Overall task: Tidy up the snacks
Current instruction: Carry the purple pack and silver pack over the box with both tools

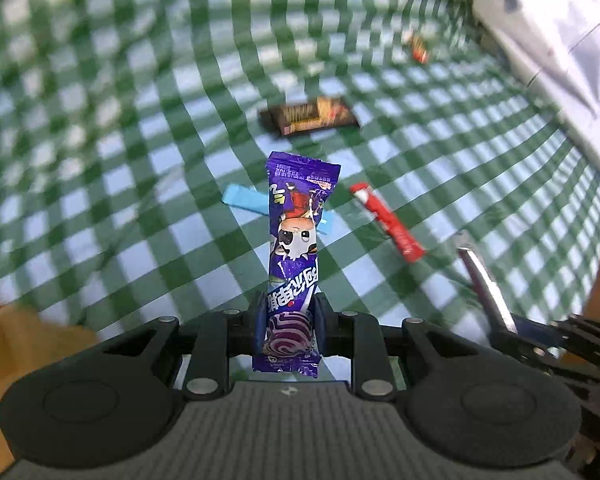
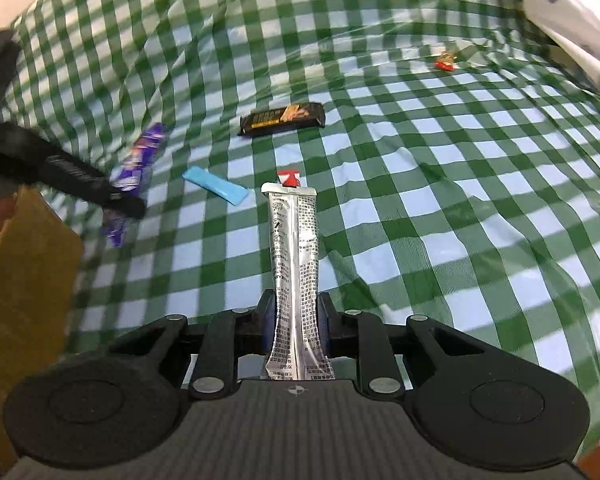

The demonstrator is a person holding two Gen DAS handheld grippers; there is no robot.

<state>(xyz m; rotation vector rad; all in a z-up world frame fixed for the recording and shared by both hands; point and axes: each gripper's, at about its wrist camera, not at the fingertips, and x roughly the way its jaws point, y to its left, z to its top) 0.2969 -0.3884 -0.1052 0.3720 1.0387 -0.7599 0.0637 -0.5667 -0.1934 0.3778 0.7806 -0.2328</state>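
1. While both grippers grip, green-checked cloth (image 2: 440, 208) covers table.
2. Left gripper (image 1: 287, 322) pinches purple snack packet (image 1: 298, 240), lifted above cloth.
3. Right gripper (image 2: 298, 320) pinches silver stick packet (image 2: 296, 264), red tip up.
4. Dark chocolate bar (image 2: 283, 119) lies flat mid-cloth.
5. Blue wrapper (image 2: 215, 184) nearer, flat.
6. Small red candy (image 2: 445, 61) far right.

Chinese characters cross the purple wrapper (image 1: 296, 240); the silver sachet's (image 2: 296, 272) print is illegible.
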